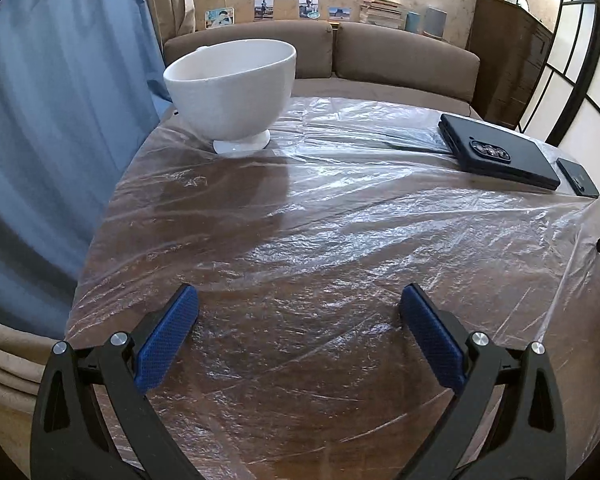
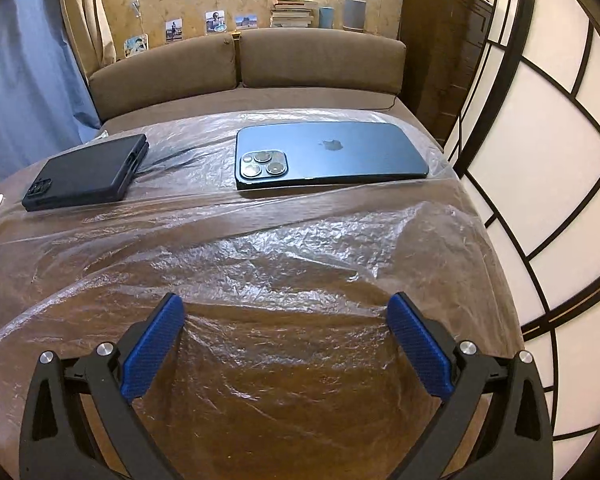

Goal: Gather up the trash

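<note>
A clear crinkled plastic sheet [image 1: 340, 216] covers the round brown table; it also shows in the right wrist view [image 2: 300, 240], puffed up near the right edge. My left gripper [image 1: 299, 300] is open and empty, low over the sheet at the table's near side. My right gripper [image 2: 285, 306] is open and empty, its blue pads [image 2: 152, 344] just over the raised sheet. A white footed bowl [image 1: 232, 92] stands on the sheet at the far left. No loose trash shows apart from the sheet.
A black cased phone [image 1: 496, 152] lies at the far right, also in the right wrist view [image 2: 88, 172]. A blue iPhone [image 2: 328, 156] lies face down beside it. A brown sofa [image 2: 260, 64] is behind the table, a blue curtain [image 1: 60, 120] left, a panelled screen [image 2: 540, 160] right.
</note>
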